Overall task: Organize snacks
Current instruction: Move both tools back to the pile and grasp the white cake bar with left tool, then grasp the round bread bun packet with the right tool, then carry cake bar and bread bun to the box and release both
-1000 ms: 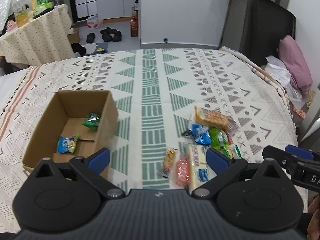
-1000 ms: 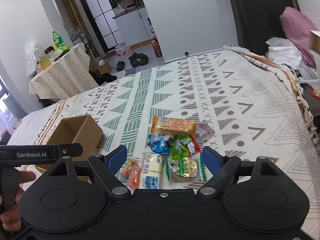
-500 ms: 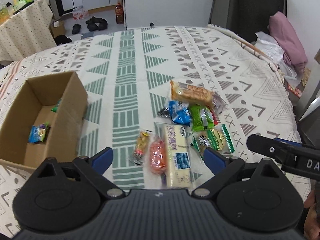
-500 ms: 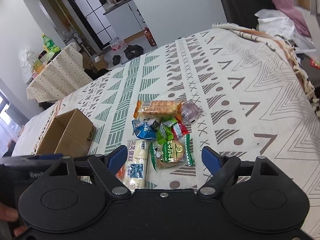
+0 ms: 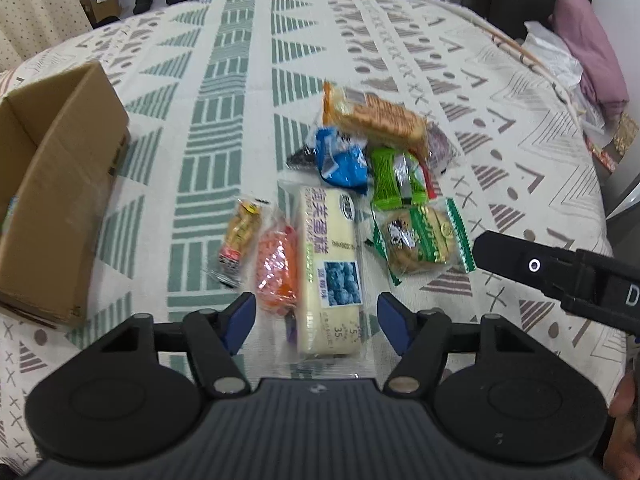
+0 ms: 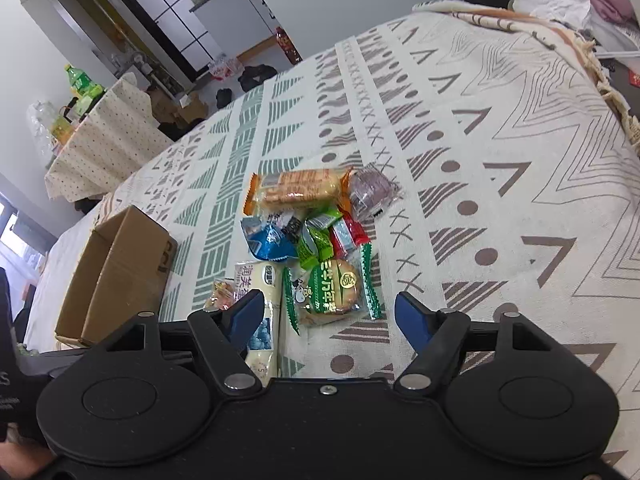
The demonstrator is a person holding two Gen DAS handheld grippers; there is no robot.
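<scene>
On the patterned bedspread (image 5: 240,128), snacks lie in a loose heap; the box (image 5: 60,208) stands well apart on the left, open-topped. Step in hand: picking, both hands at once.

Left gripper (image 5: 313,322) hangs over the near end of the white cake bar (image 5: 330,268). Jaws have just been closing, bar and orange packet (image 5: 277,268) between them, pads not yet pressing. Not gripping.

Right gripper (image 6: 328,316) sits low over the round cake packet (image 6: 330,292). Jaws also just narrowing, one either side of the packet, clear of it.

Next move, as I judge: lower each a little, pinch one wrapper only. The left risks catching the orange packet along with the bar. Then carry to the box.
</scene>
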